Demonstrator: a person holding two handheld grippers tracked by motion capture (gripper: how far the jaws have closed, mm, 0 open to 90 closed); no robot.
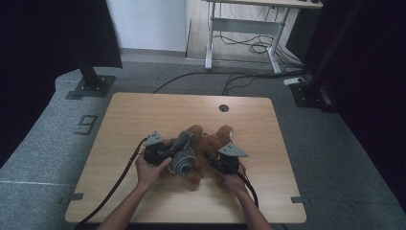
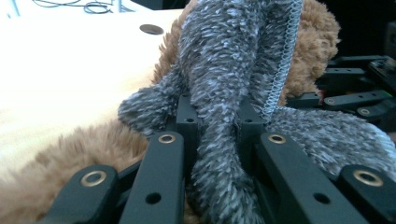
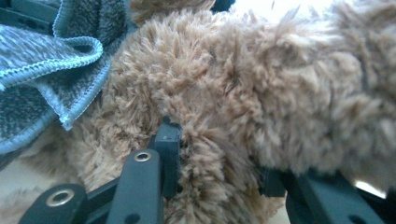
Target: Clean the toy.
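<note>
Both hands are in tight on the brown plush toy, which lies near the middle of the tabletop, a little towards the person's side. Draped over its left part is a grey fuzzy cloth with a pale stitched hem.

Left gripper first: in the left gripper view its jaws are clamped on a bunched fold of the grey cloth, the pads pressing from both sides, and the strip runs straight up and away from the jaws over the brown plush. So the cloth's long axis lies in line with that gripper, heading off towards the far edge of the tabletop.

Right gripper now: its jaws are drawn in on a thick lump of the toy's fur, pile bulging between the pads, and the cloth's hem sits up and to the left of them, off the grip.

That is the relation to watch: the cloth is the left hand's, the toy's body the right's, the two grippers just beside each other with the toy between. My read is that the right hand steadies the toy while the left works the cloth along or off it.

The tabletop is pale wood with a round cable hole near the far edge. Beyond it, grey carpet, trailing cables, a white desk frame and dark stands on each side.
</note>
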